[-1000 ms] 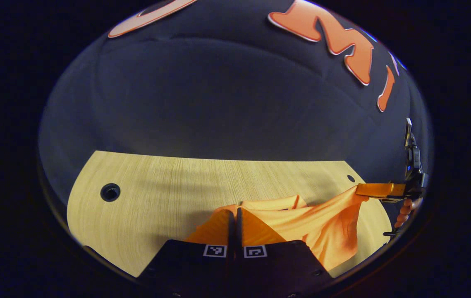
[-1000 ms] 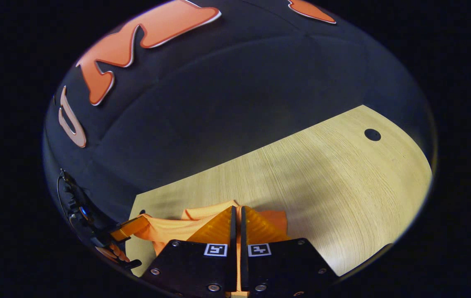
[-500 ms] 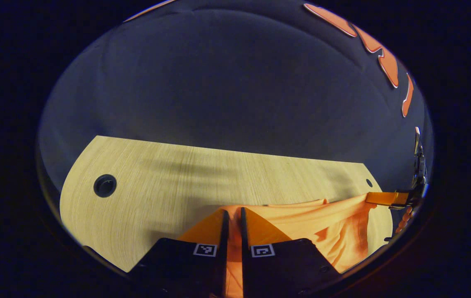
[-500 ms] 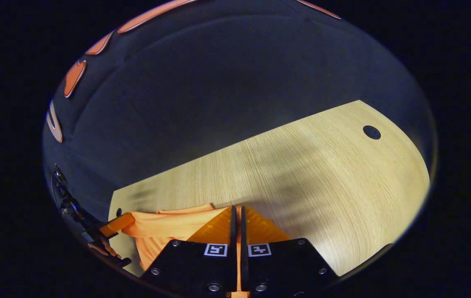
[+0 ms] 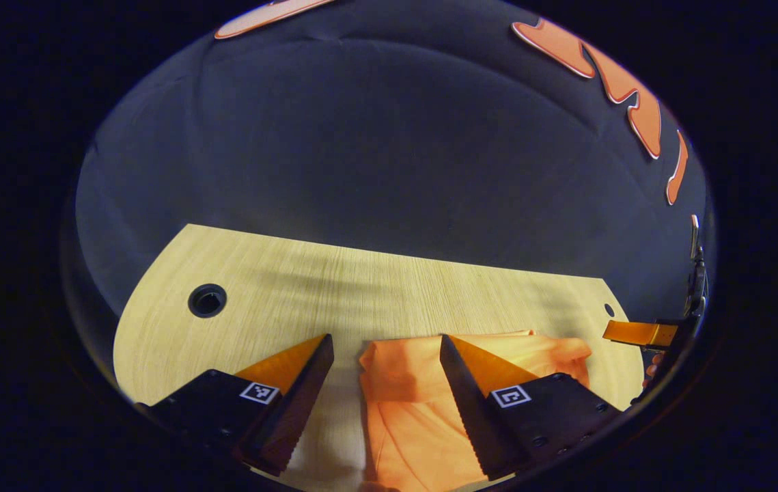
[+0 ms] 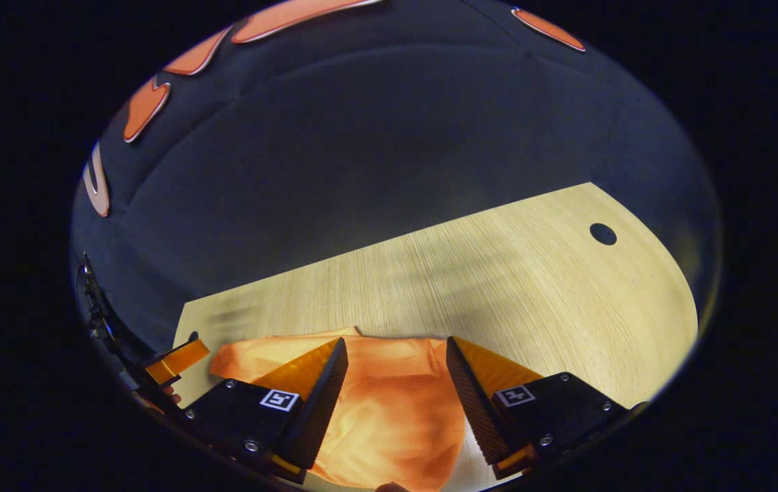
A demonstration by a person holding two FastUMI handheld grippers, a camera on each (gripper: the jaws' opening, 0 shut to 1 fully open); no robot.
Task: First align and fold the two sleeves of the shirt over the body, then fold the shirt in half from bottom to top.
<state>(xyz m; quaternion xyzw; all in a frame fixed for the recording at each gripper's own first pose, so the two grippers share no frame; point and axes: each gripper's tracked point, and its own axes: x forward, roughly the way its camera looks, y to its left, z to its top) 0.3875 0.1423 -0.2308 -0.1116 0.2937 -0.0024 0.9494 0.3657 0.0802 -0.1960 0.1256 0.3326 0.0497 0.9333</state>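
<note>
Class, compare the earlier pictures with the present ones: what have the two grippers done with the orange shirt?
Both grippers have let go. The left gripper and right gripper, each shut on the orange shirt a second ago, now have jaws wide open, and the cloth has dropped flat onto the wooden table. The table itself is unchanged.

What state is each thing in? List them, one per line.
Orange fabric shirt: folded, lying loose on the table, held by neither gripper.
Left gripper: open, fingers either side of the shirt's edge.
Right gripper: open, fingers spread above the shirt.
Pale wooden table: bare around the shirt, round hole uncovered.
</note>
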